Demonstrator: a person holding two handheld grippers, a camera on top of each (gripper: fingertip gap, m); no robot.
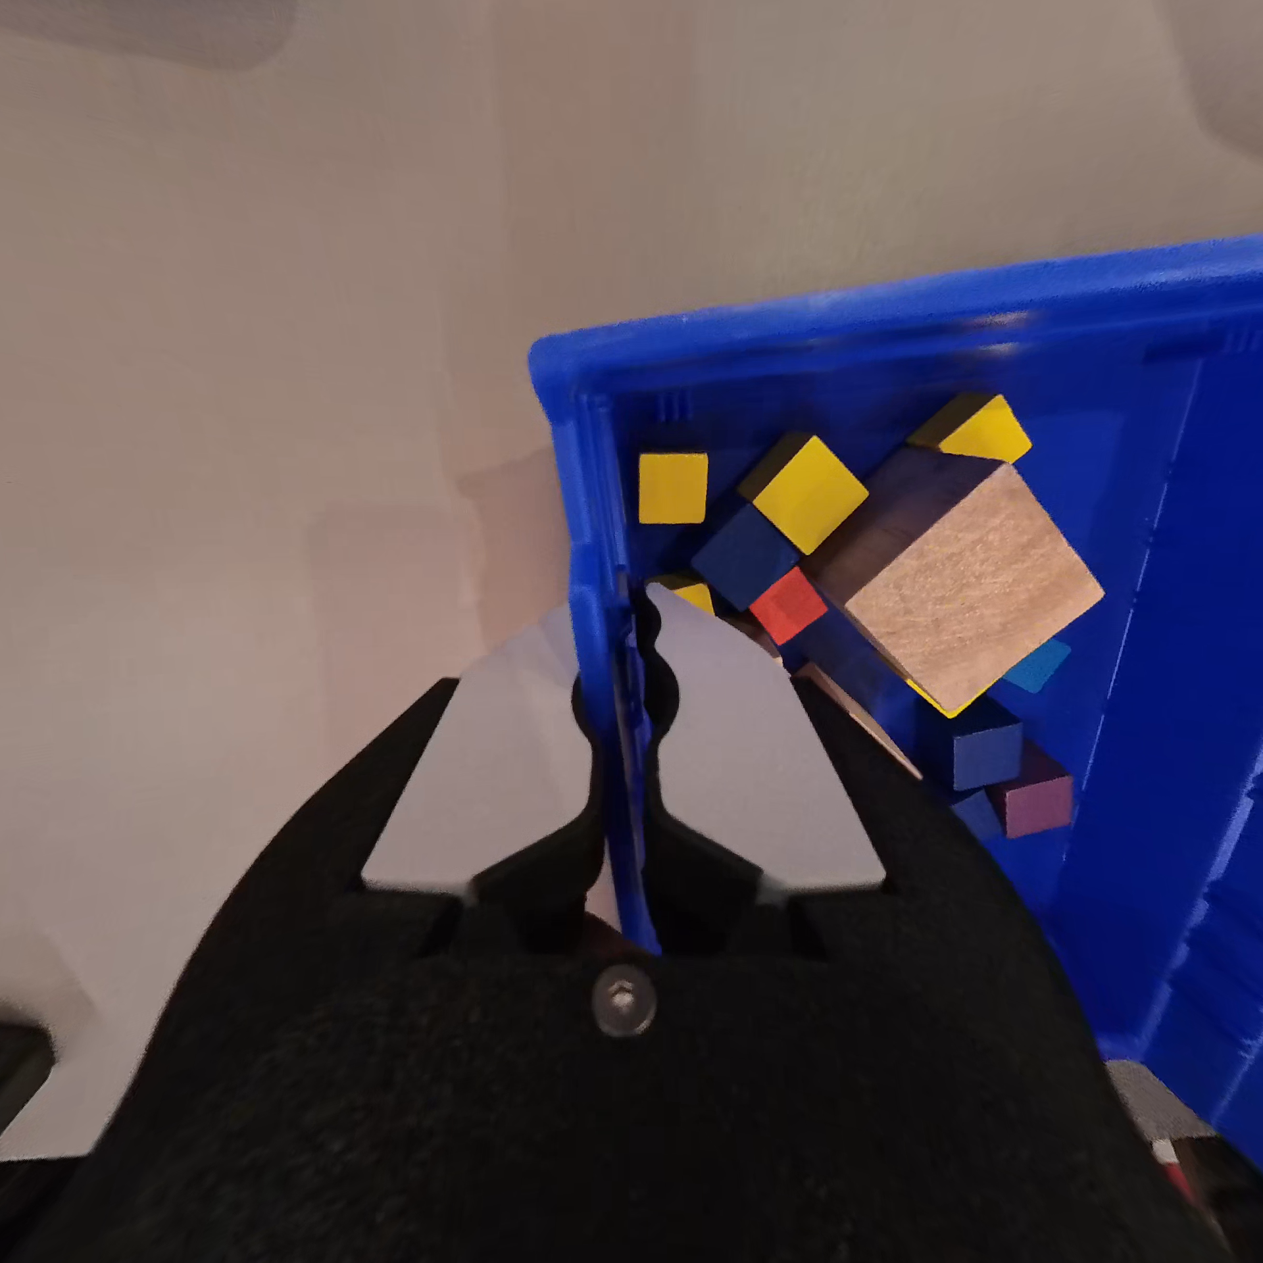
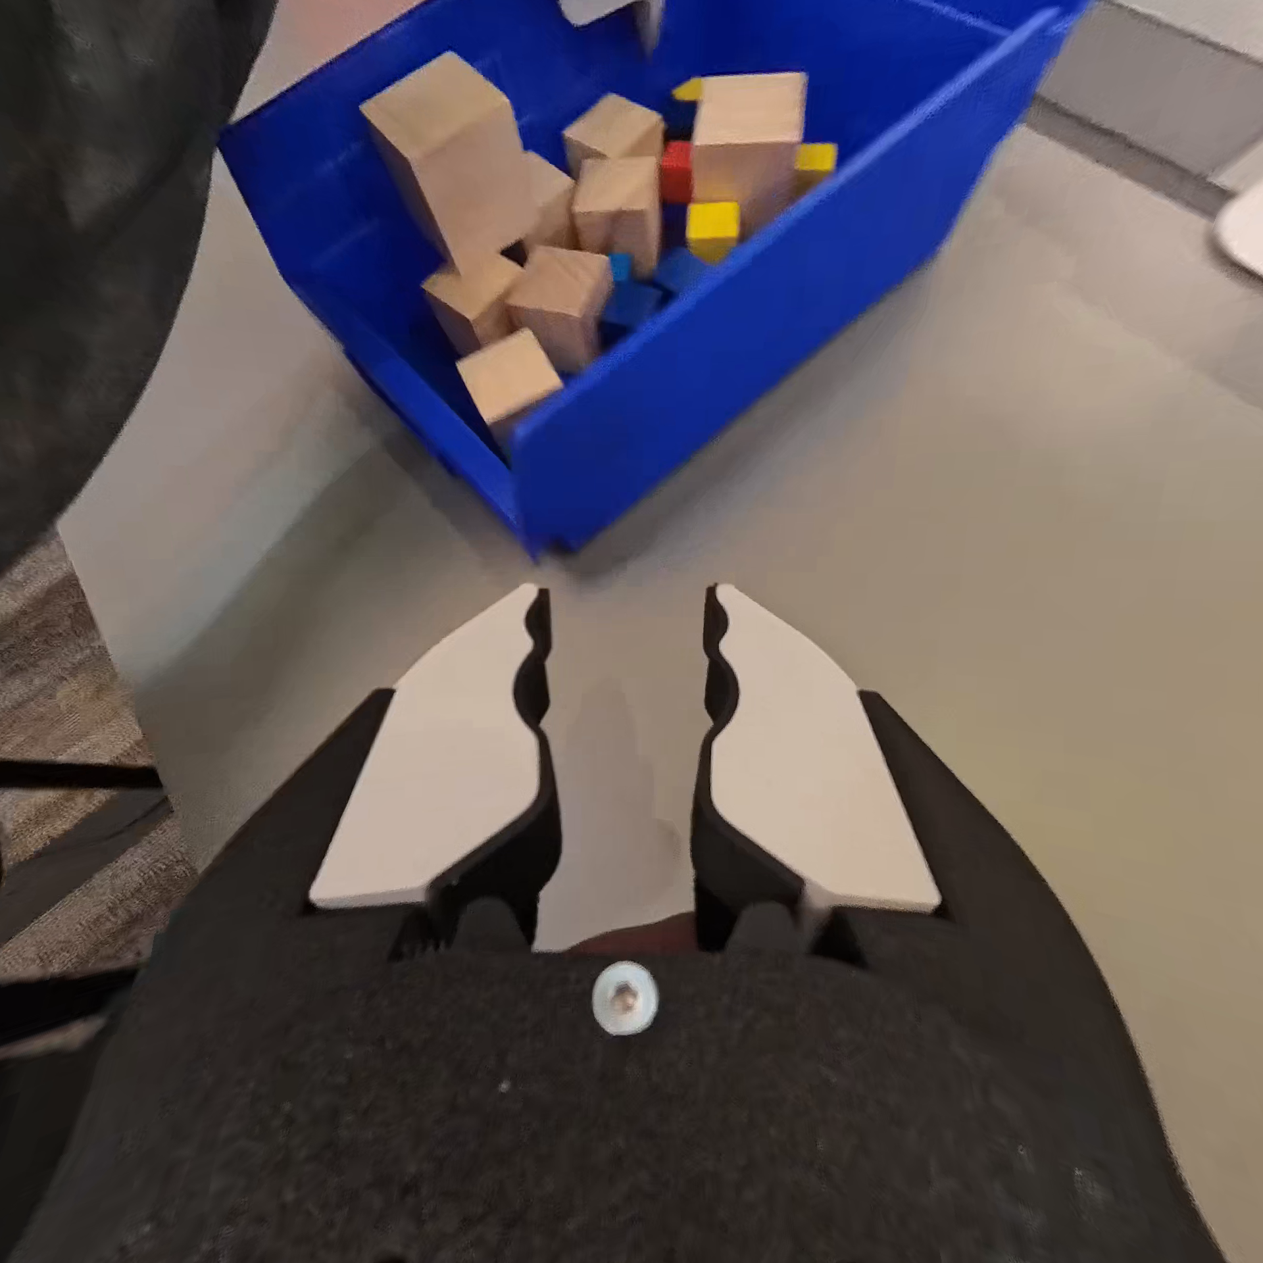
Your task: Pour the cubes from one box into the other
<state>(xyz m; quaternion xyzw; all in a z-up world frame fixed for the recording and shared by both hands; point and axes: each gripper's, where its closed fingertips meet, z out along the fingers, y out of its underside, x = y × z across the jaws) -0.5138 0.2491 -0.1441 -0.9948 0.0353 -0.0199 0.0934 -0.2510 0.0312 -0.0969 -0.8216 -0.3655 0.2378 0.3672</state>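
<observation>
A blue box holds several cubes: a large wooden one, yellow ones, a red one and a purple one. My left gripper is shut on the box's side wall, one finger outside and one inside. In the right wrist view the same box sits on the table with wooden cubes and small coloured cubes in it. The left gripper's fingers show at its far rim. My right gripper is open and empty, just short of the box's near corner.
The grey table extends to the right of the box. Its left edge drops to carpet. A person's dark clothing fills the upper left. A white object lies at the right edge.
</observation>
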